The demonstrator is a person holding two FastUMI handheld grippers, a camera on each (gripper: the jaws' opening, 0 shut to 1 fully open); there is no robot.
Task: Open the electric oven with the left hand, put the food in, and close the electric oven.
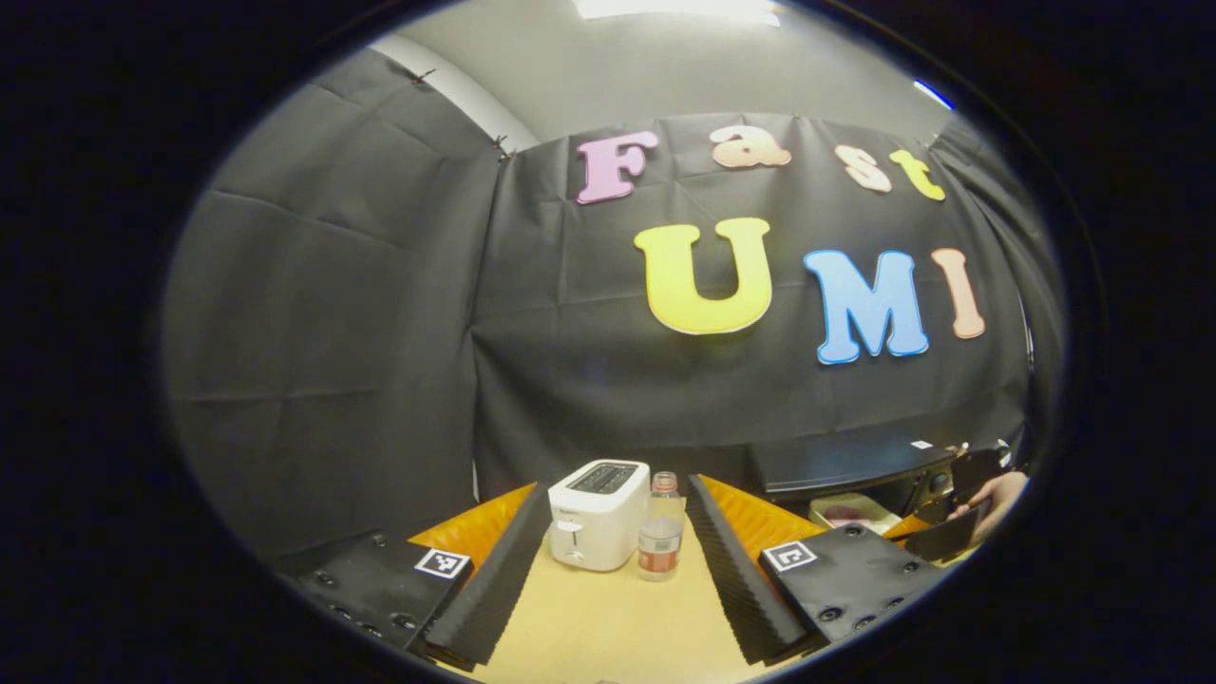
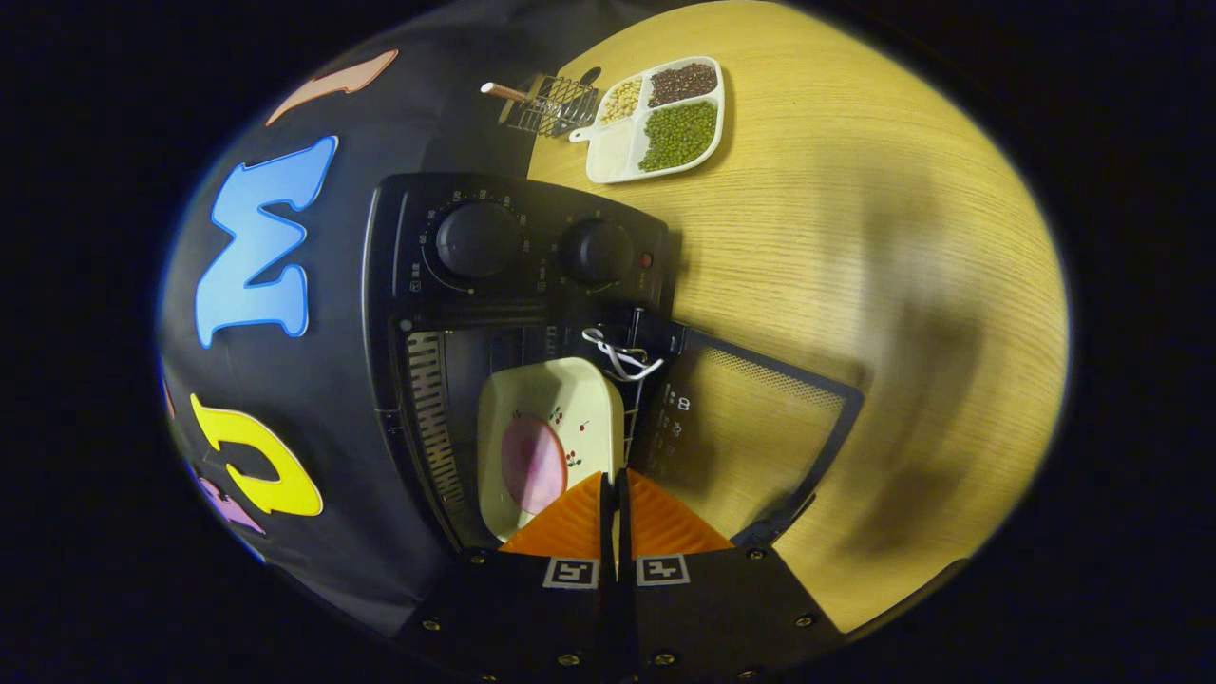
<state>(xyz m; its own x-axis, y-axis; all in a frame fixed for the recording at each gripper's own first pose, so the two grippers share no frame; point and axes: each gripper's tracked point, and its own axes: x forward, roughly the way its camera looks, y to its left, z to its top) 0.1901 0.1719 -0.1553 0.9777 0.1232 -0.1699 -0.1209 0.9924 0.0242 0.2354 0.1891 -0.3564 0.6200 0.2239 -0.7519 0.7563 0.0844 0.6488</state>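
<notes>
Right gripper [image 2: 613, 494], lower centre: jaws clamped on rim of cream square dish with pink food [image 2: 541, 446], inside black electric oven [image 2: 513, 285], door [image 2: 750, 427] down. Release only once dish sits flat on rack. Left gripper [image 1: 608, 532] jaws apart, holding nothing, over wooden bench [image 1: 608, 627].

The bench [image 2: 855, 218] is showing a pale wood grain with a smooth, slightly shining finish. The electric oven [image 2: 518, 252] is looking like matt black metal with black plastic knobs, and its open door [image 2: 760, 418] is carrying glossy glass in a dark frame. The dish [image 2: 546, 418] inside is looking like glazed ceramic, cream and glossy. The divided tray [image 2: 613, 157] is appearing as smooth white plastic or ceramic; I cannot tell which. The toaster [image 1: 598, 513] is showing glossy white plastic, and the bottle [image 1: 661, 537] beside it clear plastic. The booth wall [image 1: 380, 332] is hanging as matt black cloth with creases.
</notes>
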